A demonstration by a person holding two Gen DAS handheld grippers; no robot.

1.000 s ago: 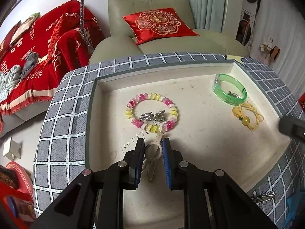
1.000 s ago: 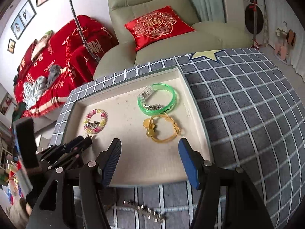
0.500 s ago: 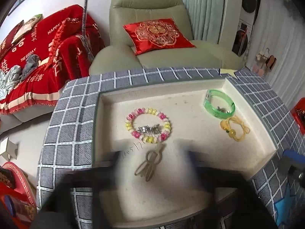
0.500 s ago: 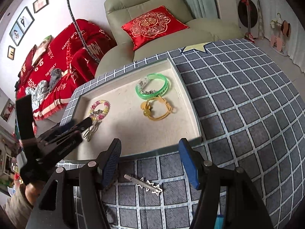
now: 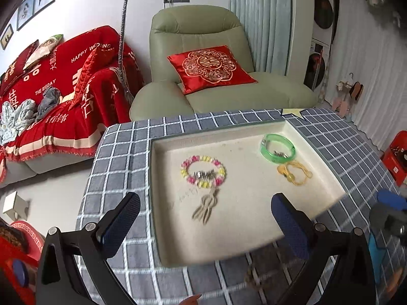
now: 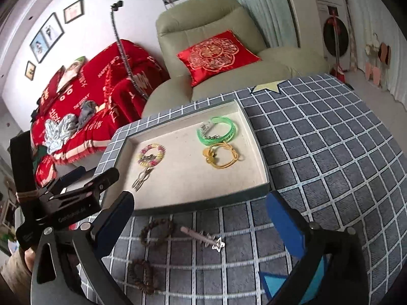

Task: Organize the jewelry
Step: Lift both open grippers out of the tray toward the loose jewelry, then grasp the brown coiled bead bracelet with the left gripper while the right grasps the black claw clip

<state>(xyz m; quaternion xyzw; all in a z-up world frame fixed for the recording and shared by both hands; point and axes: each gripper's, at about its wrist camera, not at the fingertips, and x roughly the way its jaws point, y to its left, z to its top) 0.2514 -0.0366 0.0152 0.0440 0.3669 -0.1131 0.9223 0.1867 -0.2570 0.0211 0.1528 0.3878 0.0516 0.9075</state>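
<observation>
The tray (image 6: pixel 257 137), cream inside with low walls, lies mid-frame on the checked counter (image 6: pixel 330 152). Inside: bead bracelet (image 5: pixel 203 171), pale clip (image 5: pixel 204 208), green bangle (image 5: pixel 277 148), yellow cord (image 5: pixel 295 174). Below it lie brown beads (image 6: pixel 156 231) and a star pin (image 6: pixel 203 239). Left tool (image 5: pixel 203 223) stands open; right tool (image 6: pixel 198 218) has just opened wide, both empty.

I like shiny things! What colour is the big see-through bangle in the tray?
Green. The bangle shows best in the left wrist view.
</observation>
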